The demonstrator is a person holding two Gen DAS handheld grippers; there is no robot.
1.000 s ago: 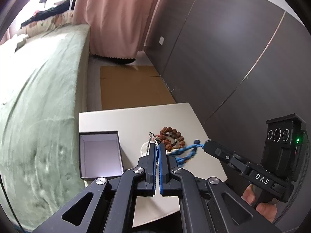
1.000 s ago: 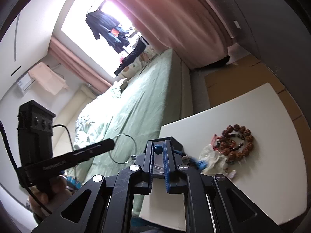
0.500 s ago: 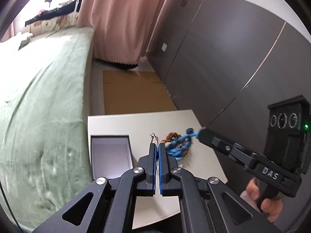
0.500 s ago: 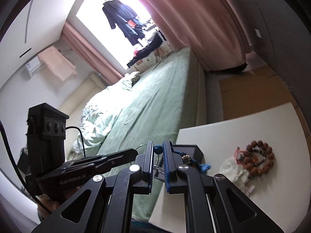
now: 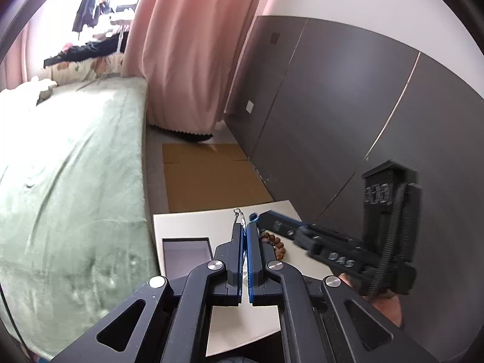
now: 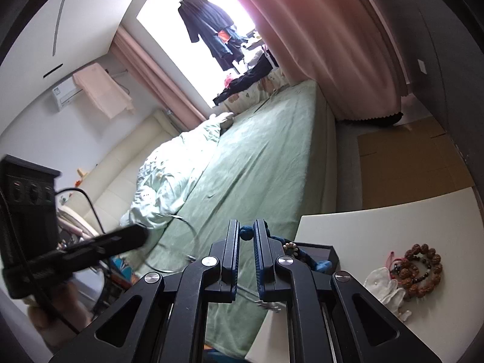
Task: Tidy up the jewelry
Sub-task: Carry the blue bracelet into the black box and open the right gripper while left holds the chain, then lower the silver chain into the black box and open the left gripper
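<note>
My left gripper [image 5: 244, 227] is shut on a thin silver ring with a small clasp [image 5: 237, 215] that sticks out past its tips. In the right wrist view this gripper [image 6: 142, 234] hangs blurred over the bed, the wire ring [image 6: 193, 236] trailing from it. My right gripper [image 6: 245, 227] is shut on the knot of a blue cord [image 6: 245, 233]; the cord's tail and tassel [image 6: 320, 264] dangle behind the fingers above the open dark box [image 6: 329, 249]. In the left wrist view the right gripper [image 5: 257, 217] comes in from the right, beside my left fingertips.
The white table [image 5: 196, 222] carries the open box [image 5: 184, 251], brown bead bracelets [image 6: 423, 266] and a white cloth piece [image 6: 384, 284]. A green bed [image 5: 75, 166] runs along the left, dark cabinet doors [image 5: 332, 106] along the right, flat cardboard [image 5: 211, 175] on the floor beyond.
Both grippers have risen from the table, each still shut. The blue cord has left the bracelet pile and now hangs by the box. The right gripper has moved close to my left tips.
</note>
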